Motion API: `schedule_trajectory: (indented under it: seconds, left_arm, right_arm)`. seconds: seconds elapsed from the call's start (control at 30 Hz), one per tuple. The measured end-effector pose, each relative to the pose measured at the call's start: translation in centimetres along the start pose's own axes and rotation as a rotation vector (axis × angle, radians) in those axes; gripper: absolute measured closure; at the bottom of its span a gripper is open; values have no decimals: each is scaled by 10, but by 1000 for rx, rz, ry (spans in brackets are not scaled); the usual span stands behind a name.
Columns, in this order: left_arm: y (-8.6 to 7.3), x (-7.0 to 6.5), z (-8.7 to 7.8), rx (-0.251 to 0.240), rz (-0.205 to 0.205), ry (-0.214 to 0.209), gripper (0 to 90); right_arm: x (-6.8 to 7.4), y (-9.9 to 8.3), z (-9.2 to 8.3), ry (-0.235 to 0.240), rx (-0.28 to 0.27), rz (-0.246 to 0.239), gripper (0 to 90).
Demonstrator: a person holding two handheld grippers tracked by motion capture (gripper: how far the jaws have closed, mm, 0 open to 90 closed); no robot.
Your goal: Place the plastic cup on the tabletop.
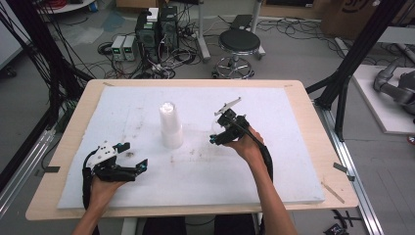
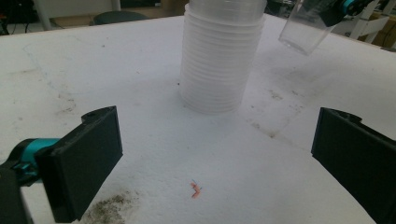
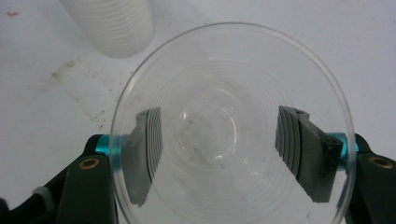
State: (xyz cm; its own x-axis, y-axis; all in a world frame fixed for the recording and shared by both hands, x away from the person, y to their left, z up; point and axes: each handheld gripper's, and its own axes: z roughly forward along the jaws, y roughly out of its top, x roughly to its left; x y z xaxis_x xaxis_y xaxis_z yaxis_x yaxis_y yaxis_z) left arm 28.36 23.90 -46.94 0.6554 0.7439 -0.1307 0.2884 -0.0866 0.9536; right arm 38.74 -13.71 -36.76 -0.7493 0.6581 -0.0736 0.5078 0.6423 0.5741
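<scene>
- Bench [image 1: 303, 147], white sheet on top: the work sits mid-sheet, both my hands on the near side.
- Cup stack [image 1: 171, 125]: upright, long axis vertical, standing at the sheet's centre. From my left gripper view it [image 2: 219, 56] is straight ahead, between the lines of the two jaws but well beyond them.
- Right gripper [image 1: 222, 132]: jaws closed in on a single clear cup [image 3: 229, 135], one jaw each side of its wall, so it's gripped from outside, mouth facing my camera, base pointing away. Held off the sheet; in the left gripper view the cup [image 2: 303, 32] hangs tilted, up and to the right of the stack.
- Key relation: the cup is just right of the stack as seen from above, near but not touching, and not lined up w/ it; in the right gripper view the stack [image 3: 112, 28] sits at upper left, off the cup's axis.
- My read: whichever comes next, onto the sheet or back on the stack, the cup's axis needs bringing upright first.
- Left gripper [image 1: 126, 159]: jaws wide apart, nothing between them, low over the sheet at near left. It's farther from the stack than the right one; idle for now, I'd say.
</scene>
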Motion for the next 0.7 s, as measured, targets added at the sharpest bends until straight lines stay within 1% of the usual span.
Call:
schedule_trajectory:
  seconds: [0.03, 0.1, 0.13, 0.2, 0.37, 0.43, 0.6, 0.67, 0.7]
  left_arm:
    - [0, 0, 0, 0, 1, 0, 18]
    - [0, 0, 1, 2, 0, 2, 18]
    - [0, 0, 1, 2, 0, 2, 18]
    - [0, 0, 2, 15, -1, 2, 18]
    - [0, 0, 2, 14, 3, -2, 18]
    - [0, 0, 2, 16, 2, -3, 18]
    - [1, -1, 3, 25, 7, 1, 18]
    - [1, -1, 3, 26, 8, 3, 18]
    - [1, -1, 3, 24, 8, 2, 18]
  right_arm:
    - [0, 0, 7, -8, 12, 4, 324]
    - [1, 0, 14, -9, 28, -1, 323]
    - [1, 0, 14, -9, 28, -1, 323]
    - [2, 0, 24, -20, 59, -11, 322]
    - [3, 2, 34, -29, 85, -18, 320]
    - [2, 3, 35, -28, 74, -6, 321]
    - [1, 3, 37, -26, 62, 7, 319]
    - [1, 3, 38, -25, 60, 4, 314]
    - [1, 3, 39, -28, 55, -5, 284]
